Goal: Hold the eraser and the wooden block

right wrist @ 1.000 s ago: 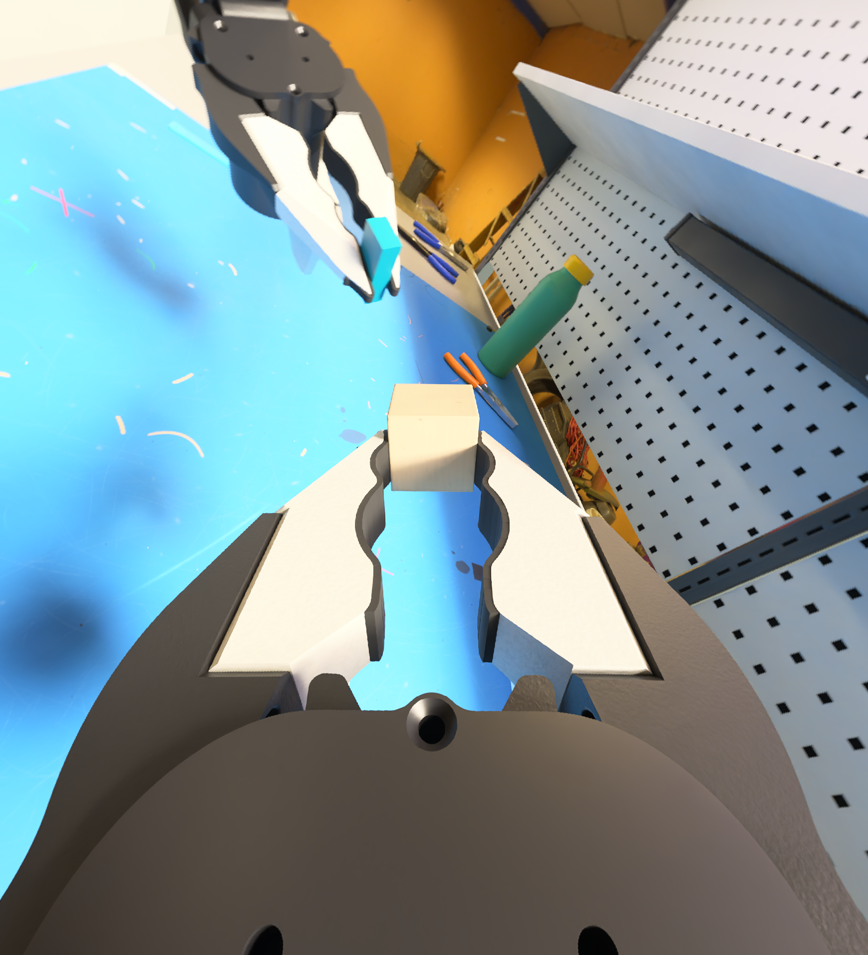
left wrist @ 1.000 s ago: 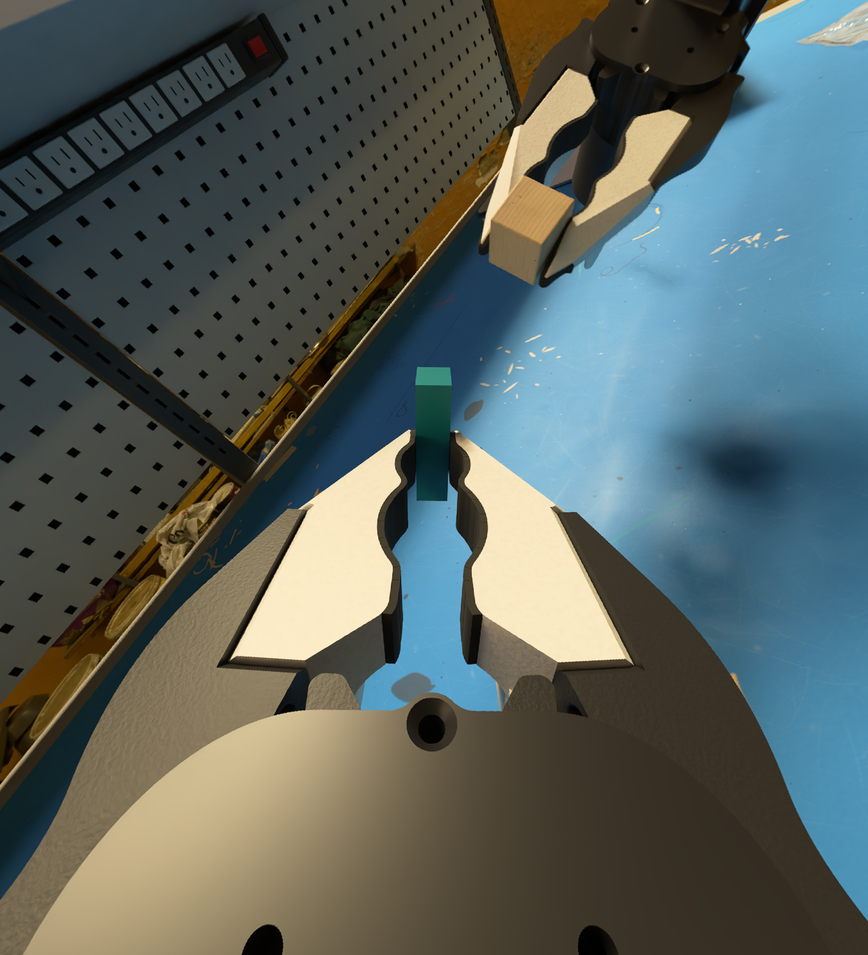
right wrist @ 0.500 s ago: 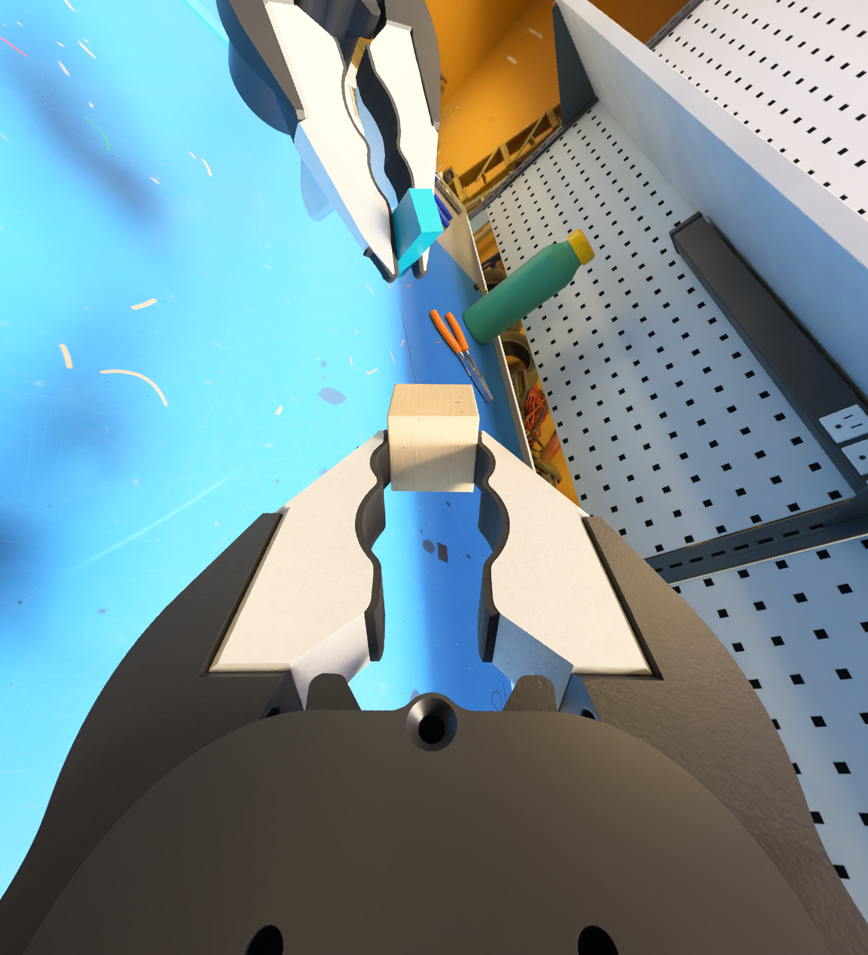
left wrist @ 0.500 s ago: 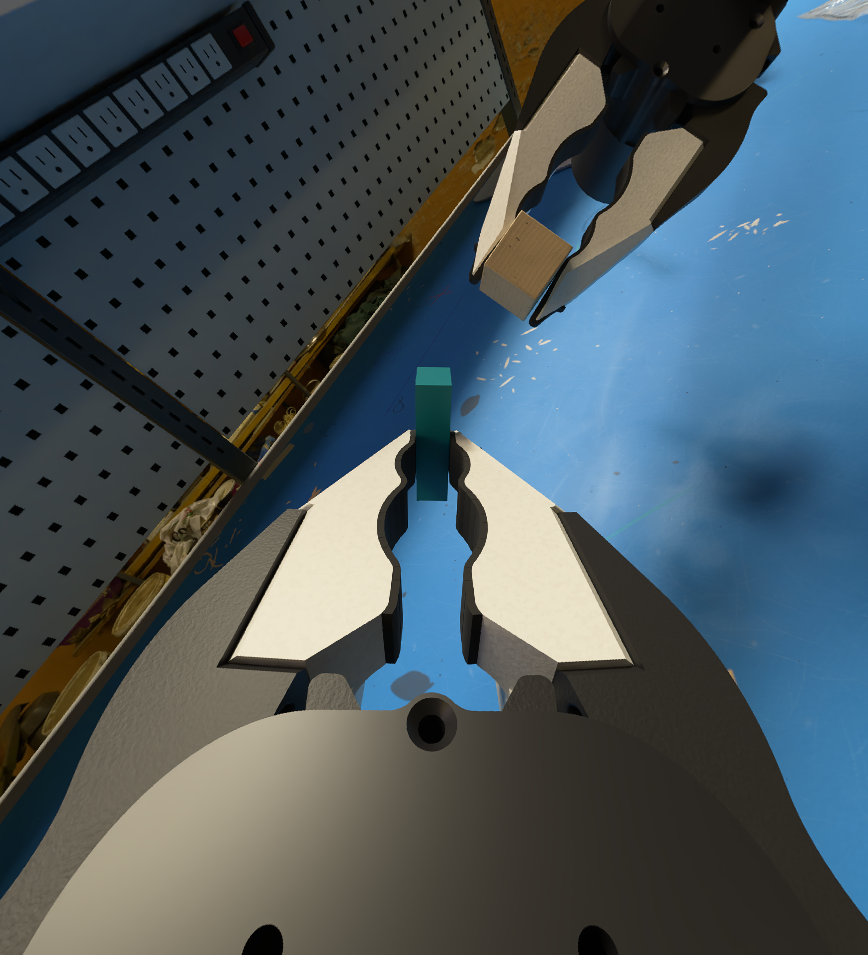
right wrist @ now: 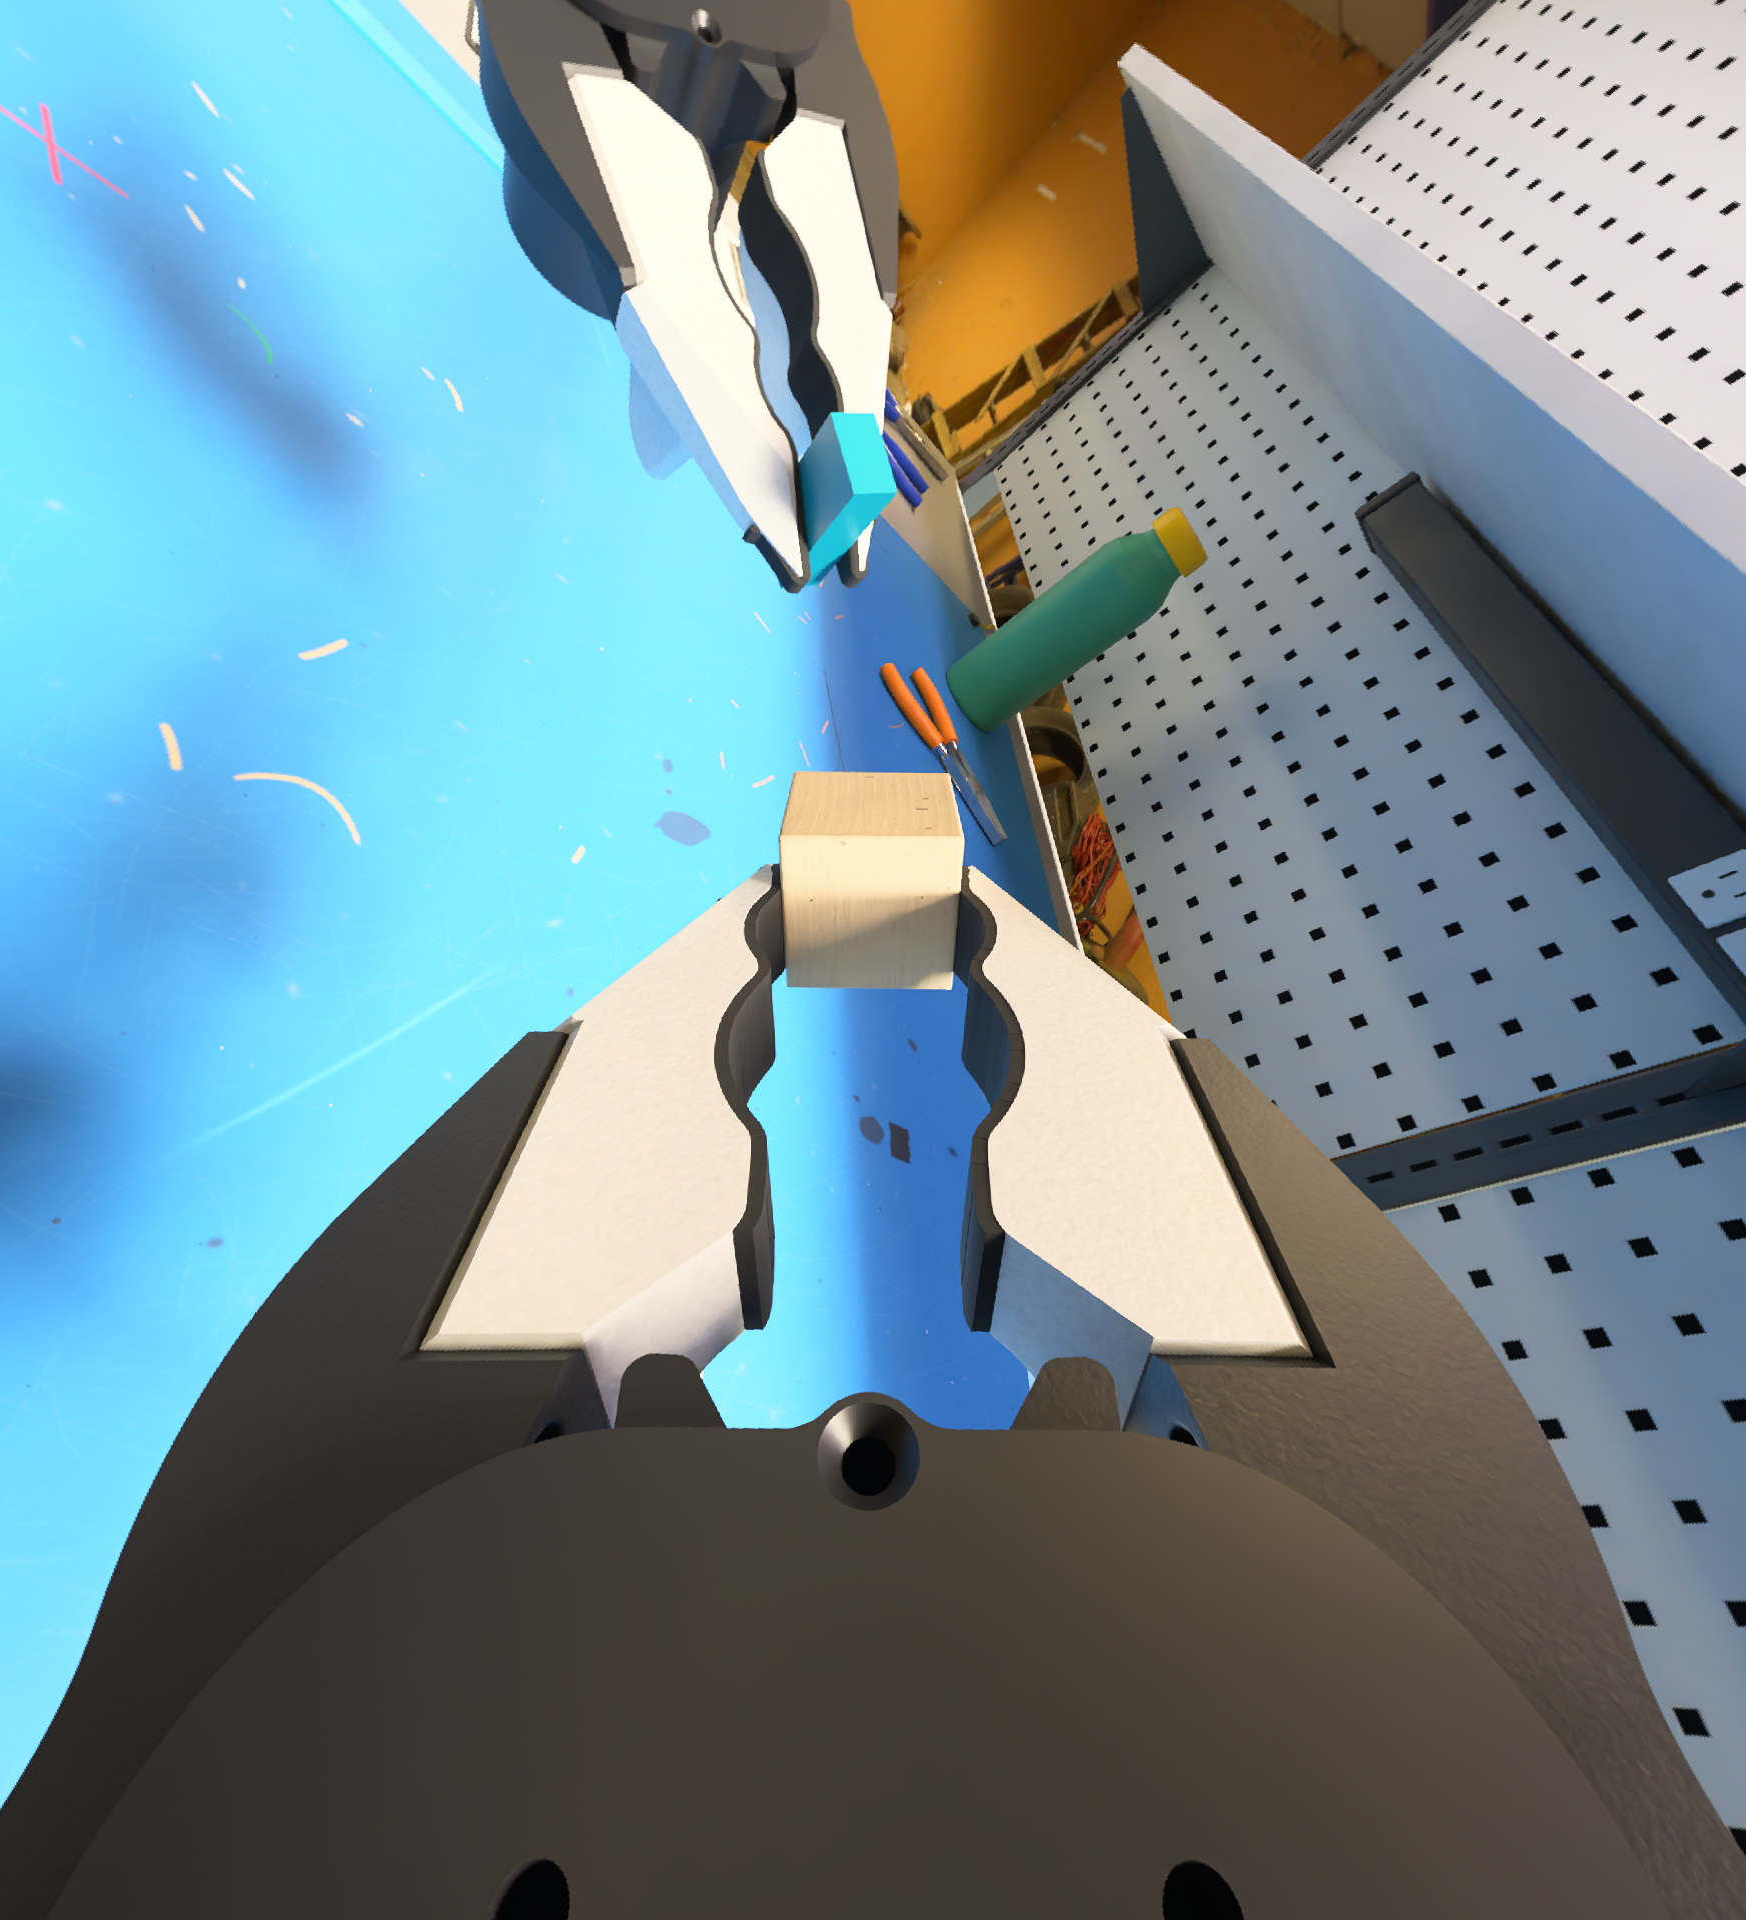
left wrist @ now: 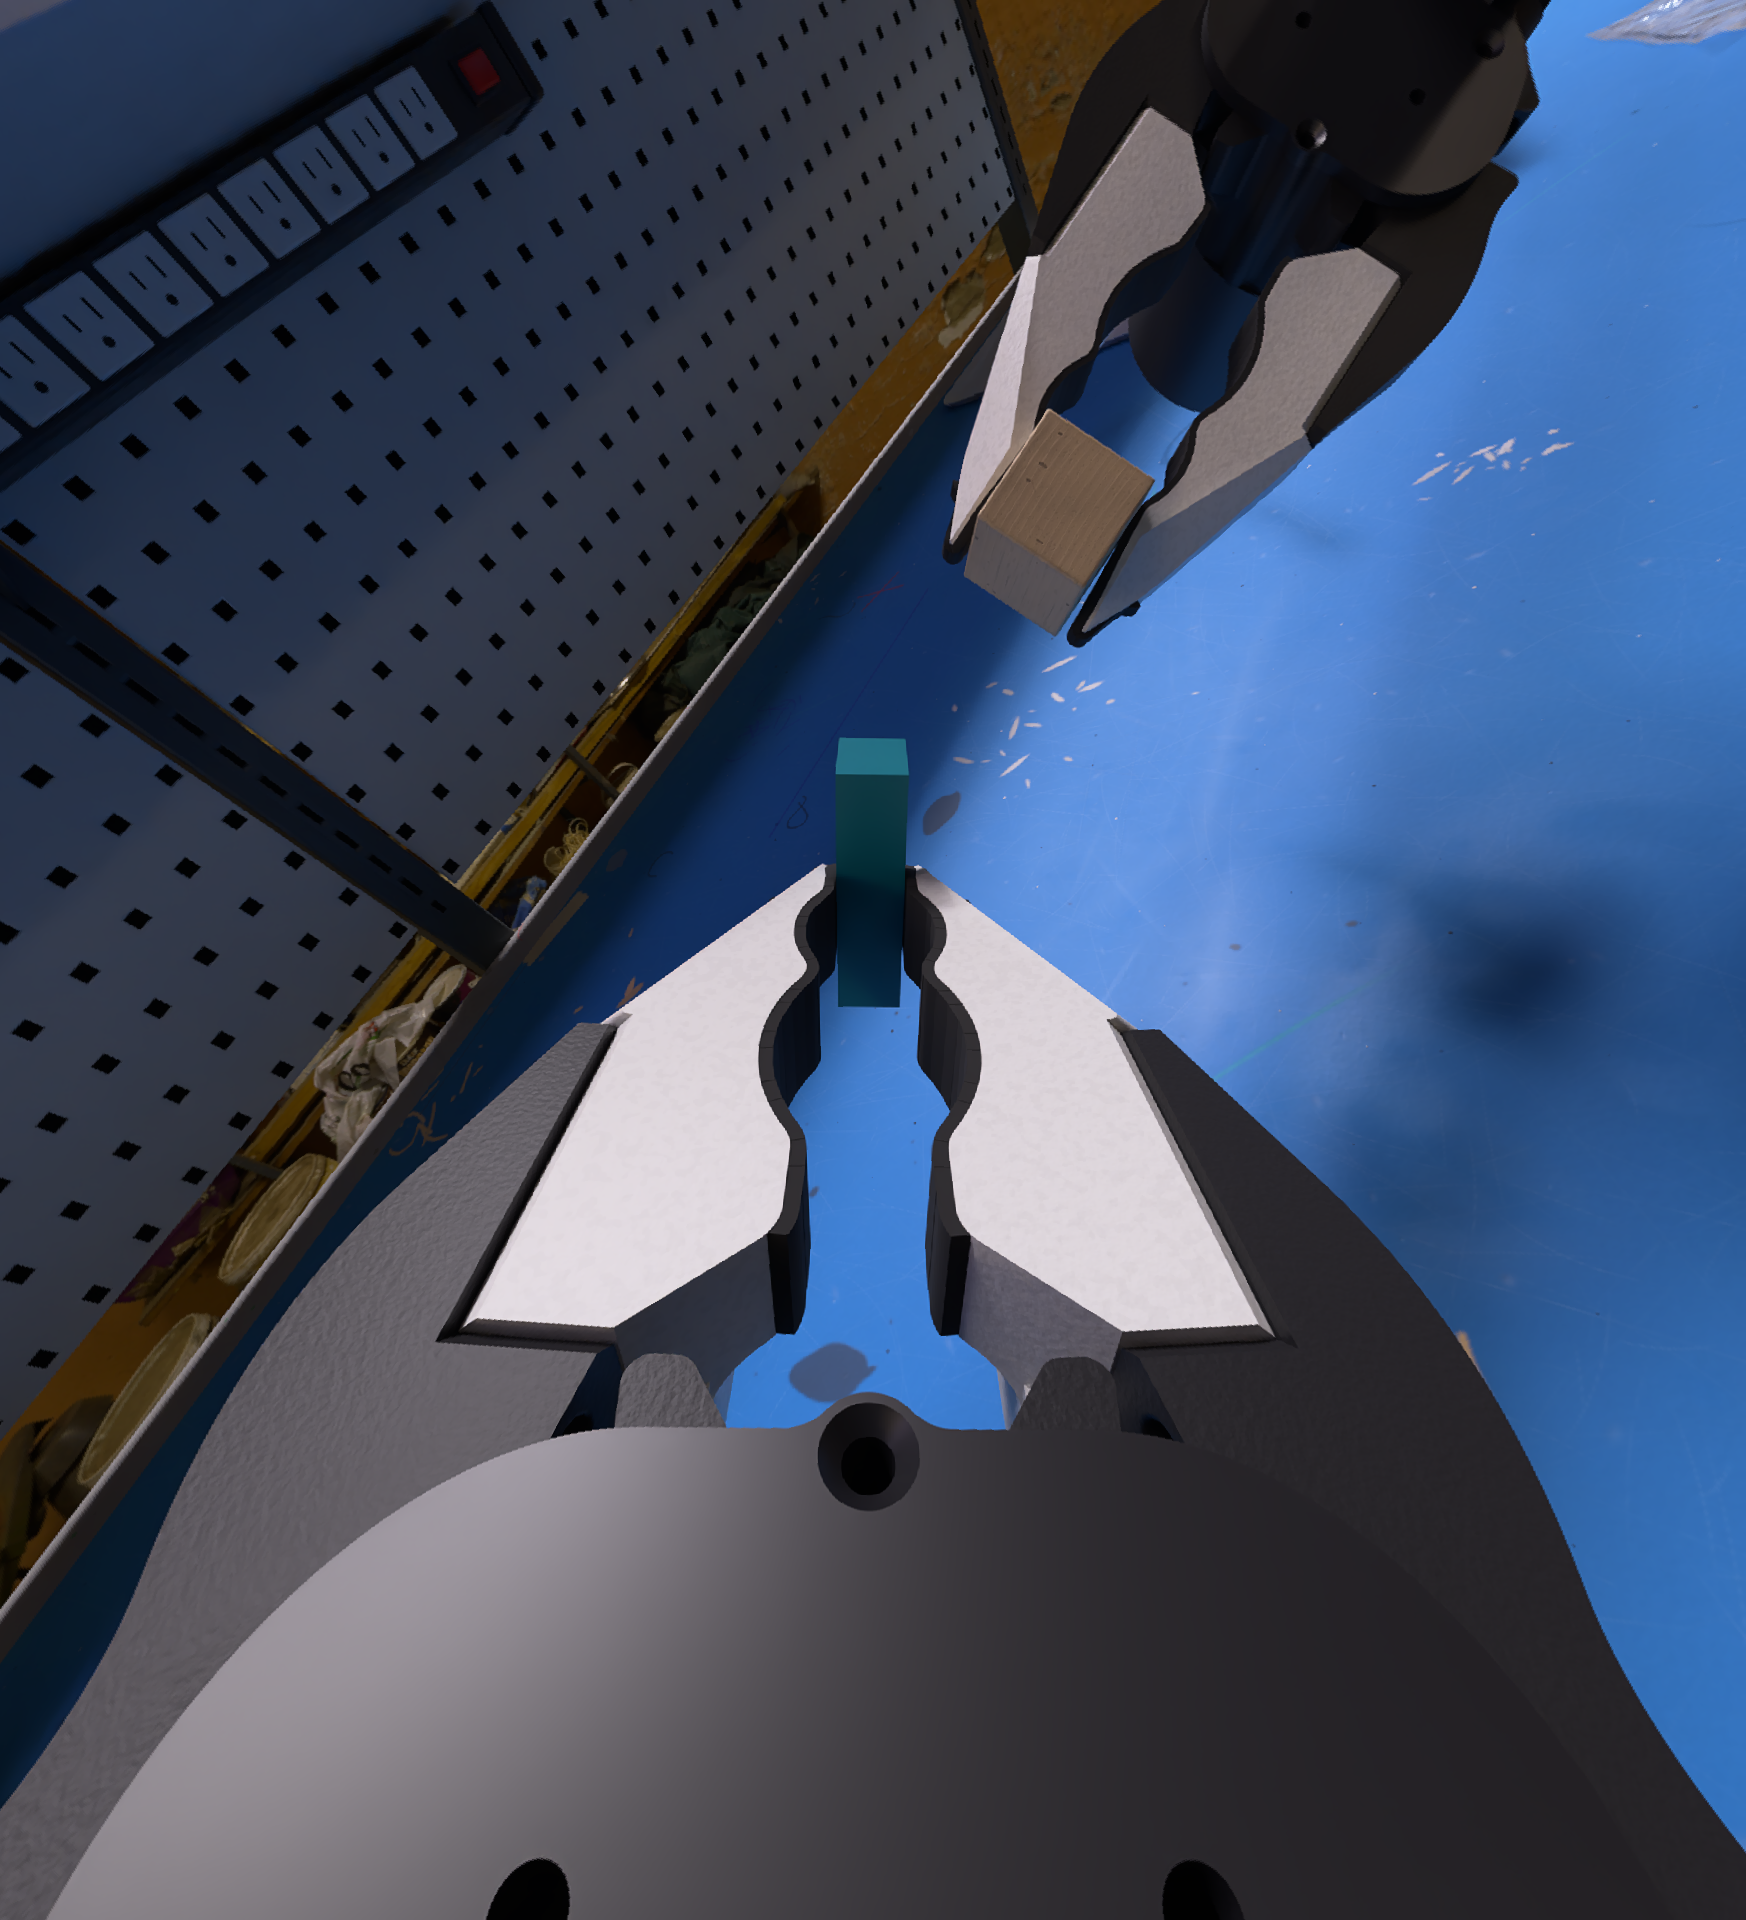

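In the left wrist view, a pegboard (left wrist: 277, 623) fills the 9 to 11 o'clock part, with a power strip (left wrist: 214, 239) mounted across it at 10 o'clock. A cluttered tray (left wrist: 349, 1081) runs along the pegboard's foot, at the edge of the blue counter (left wrist: 1471, 1143). At centre, the left claw (left wrist: 870, 883) pinches the eraser (left wrist: 870, 862), a teal slab held on edge between the fingertips, its far end sticking out beyond them toward 12 o'clock, clear of the counter. At 1 o'clock the right claw (left wrist: 1051, 597) hangs over the counter, clamped on the block (left wrist: 1056, 509), with pale chips (left wrist: 1025, 727) scattered on the counter just below it

In the right wrist view, the counter (right wrist: 225, 727) takes up the 9 o'clock side, marked with faint scratches. At 12 o'clock the left claw (right wrist: 827, 571) points down toward the centre, its fingers squeezed onto the eraser (right wrist: 843, 488), which looks bright cyan here. At centre, the right claw (right wrist: 870, 883) grips the block (right wrist: 870, 894), a pale wooden cube caught between the fingertips and held above the counter. Just past it toward 1 o'clock lie orange-handled pliers (right wrist: 926, 717), and beside them a green bottle (right wrist: 1066, 623) with a yellow cap stands against the pegboard (right wrist: 1420, 883), which covers the 3 o'clock side
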You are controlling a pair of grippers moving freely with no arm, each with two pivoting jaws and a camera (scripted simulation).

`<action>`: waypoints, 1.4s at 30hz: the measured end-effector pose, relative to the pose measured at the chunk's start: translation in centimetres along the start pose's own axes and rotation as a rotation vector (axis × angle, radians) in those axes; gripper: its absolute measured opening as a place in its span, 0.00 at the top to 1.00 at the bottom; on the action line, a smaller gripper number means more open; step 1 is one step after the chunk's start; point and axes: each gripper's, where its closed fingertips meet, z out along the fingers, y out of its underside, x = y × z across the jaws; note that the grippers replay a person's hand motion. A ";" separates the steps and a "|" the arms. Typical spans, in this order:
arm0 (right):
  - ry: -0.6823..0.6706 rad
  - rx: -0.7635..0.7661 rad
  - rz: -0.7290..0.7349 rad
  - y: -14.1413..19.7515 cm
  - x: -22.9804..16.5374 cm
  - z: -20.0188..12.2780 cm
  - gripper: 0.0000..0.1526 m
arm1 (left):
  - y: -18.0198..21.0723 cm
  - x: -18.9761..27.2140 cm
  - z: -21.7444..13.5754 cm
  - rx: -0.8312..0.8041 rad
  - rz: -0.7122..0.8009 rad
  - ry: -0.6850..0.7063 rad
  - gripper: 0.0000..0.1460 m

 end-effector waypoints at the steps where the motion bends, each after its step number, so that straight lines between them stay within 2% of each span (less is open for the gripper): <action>1: -0.002 -0.004 -0.008 0.0 0.0 0.0 0.79 | 0.0 0.0 0.0 -0.001 0.000 0.000 0.93; 12: -0.050 0.016 0.075 -0.1 0.1 -0.1 0.79 | 0.0 0.2 0.0 -0.016 0.021 0.020 0.93; 17: -0.055 0.010 0.036 -0.3 0.1 -0.2 0.79 | 0.0 0.2 0.0 -0.032 0.035 0.022 0.93; 21: -0.069 0.049 0.072 -0.5 0.1 -0.3 0.79 | -0.1 0.2 0.0 -0.033 0.037 0.026 0.93; 36: -0.089 -0.024 -0.034 -0.5 -0.5 -0.1 0.79 | 0.2 0.1 0.1 -0.060 0.031 0.036 0.93; 42: -0.071 -0.037 -0.033 -0.5 -0.4 0.2 0.79 | 0.3 0.0 0.5 -0.082 0.037 0.036 0.93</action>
